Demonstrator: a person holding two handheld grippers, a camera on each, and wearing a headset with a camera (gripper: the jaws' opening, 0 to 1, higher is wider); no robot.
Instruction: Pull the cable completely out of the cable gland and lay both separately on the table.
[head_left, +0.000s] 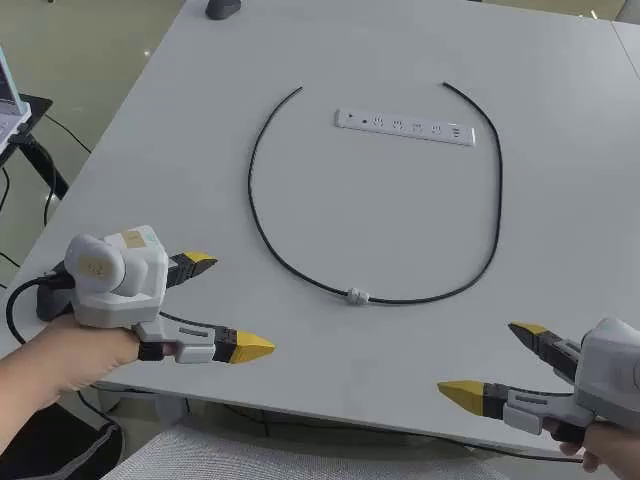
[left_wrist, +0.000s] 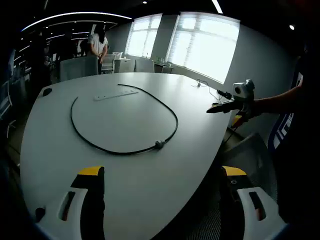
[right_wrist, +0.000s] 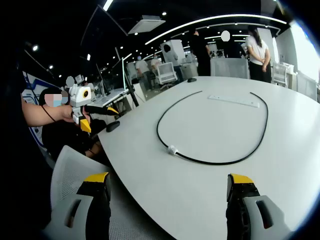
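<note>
Well short of the work, the left gripper (head_left: 235, 303) and the right gripper (head_left: 487, 357) hover at the near edge of the white bench (head_left: 380, 210), each held in a person's hand. Both sets of yellow-tipped fingers are spread wide, with nothing between them.

Ahead of the fingers, roughly midway between the two grippers and apart from both, lies the small pale cable gland (head_left: 356, 296). It is threaded on the black cable (head_left: 400, 301), which lies flat on the bench in a broad open loop running away from the fingers. The gland sits at the part of the loop closest to the fingertips. The cable's two free ends finish at the far side, one near each end of a white power strip (head_left: 405, 126) that lies beyond the loop's opening.

From each gripper view, the gland (left_wrist: 159, 144) (right_wrist: 171, 149) appears out in front, between that gripper's own two fingers and clear of them.
</note>
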